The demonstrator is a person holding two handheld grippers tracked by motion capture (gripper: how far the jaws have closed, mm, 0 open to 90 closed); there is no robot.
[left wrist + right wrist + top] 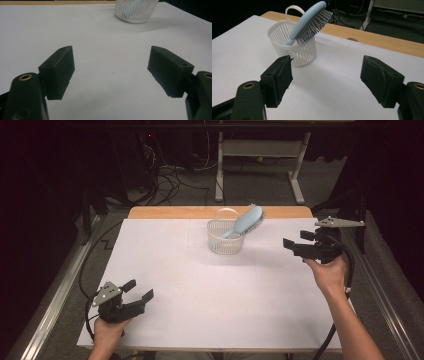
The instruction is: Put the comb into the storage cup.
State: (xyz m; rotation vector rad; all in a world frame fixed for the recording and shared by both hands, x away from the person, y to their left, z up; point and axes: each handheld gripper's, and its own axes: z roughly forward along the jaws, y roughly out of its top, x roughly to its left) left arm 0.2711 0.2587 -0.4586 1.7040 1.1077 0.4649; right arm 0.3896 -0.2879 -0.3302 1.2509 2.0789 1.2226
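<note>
Since the blue hairbrush [246, 221] is already sitting handle-down in the white slatted basket [225, 240], I'd say the main job looks pretty much done. Its bristle head pokes out over the rim, leaning toward the far right, and the basket stands near the back middle of the white surface [200, 305], just in front of the wooden edge.

Both tools are off it. The right hand-held gripper [295, 246] hangs above the right side of the surface, well apart from the basket, jaws spread wide with nothing between them (the right gripper view looks straight past them at the basket and brush). The left hand-held gripper [139, 291] sits down at the near left corner, also spread and empty, far from everything.

What's left, as far as I can judge? Not much. Maybe nudging the brush deeper, since it tilts quite a bit, or just parking both hands. Nothing else lies on the surface waiting to be put away.
</note>
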